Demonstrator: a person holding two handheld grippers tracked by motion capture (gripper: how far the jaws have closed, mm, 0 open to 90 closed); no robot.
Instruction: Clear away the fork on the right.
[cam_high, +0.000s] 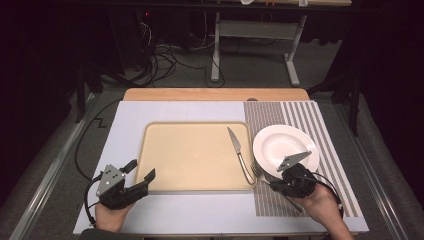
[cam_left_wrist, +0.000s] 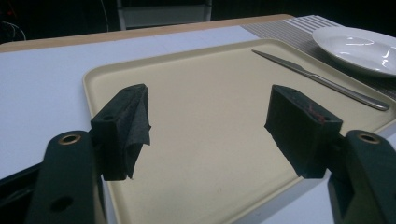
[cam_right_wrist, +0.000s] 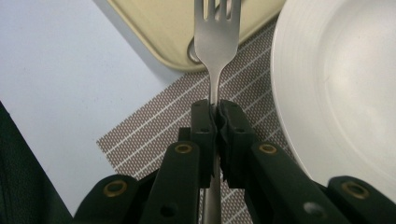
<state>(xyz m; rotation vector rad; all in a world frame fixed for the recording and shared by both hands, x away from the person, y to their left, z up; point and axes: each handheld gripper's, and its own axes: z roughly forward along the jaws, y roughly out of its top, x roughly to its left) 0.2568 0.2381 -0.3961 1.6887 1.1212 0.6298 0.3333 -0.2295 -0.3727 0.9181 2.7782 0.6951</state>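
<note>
My right gripper (cam_right_wrist: 215, 112) (cam_high: 272, 183) is shut on the neck of a metal fork (cam_right_wrist: 215, 35), whose tines (cam_high: 256, 170) point toward the tray's near right corner. Just to its right sits a white plate (cam_high: 282, 145) (cam_right_wrist: 336, 93) on a striped placemat (cam_high: 300, 120). A table knife (cam_high: 240, 155) (cam_left_wrist: 322, 81) lies along the right side of the beige tray (cam_high: 190, 160) (cam_left_wrist: 205, 121). My left gripper (cam_high: 142, 172) (cam_left_wrist: 208, 126) is open at the tray's near left corner, with nothing between its jaws.
A white mat (cam_high: 125, 125) covers the wooden table (cam_high: 215, 94). Beyond the far edge stand a desk frame (cam_high: 255, 45) and loose cables (cam_high: 165, 60) on the floor. A black cable (cam_high: 87, 135) trails off the table's left side.
</note>
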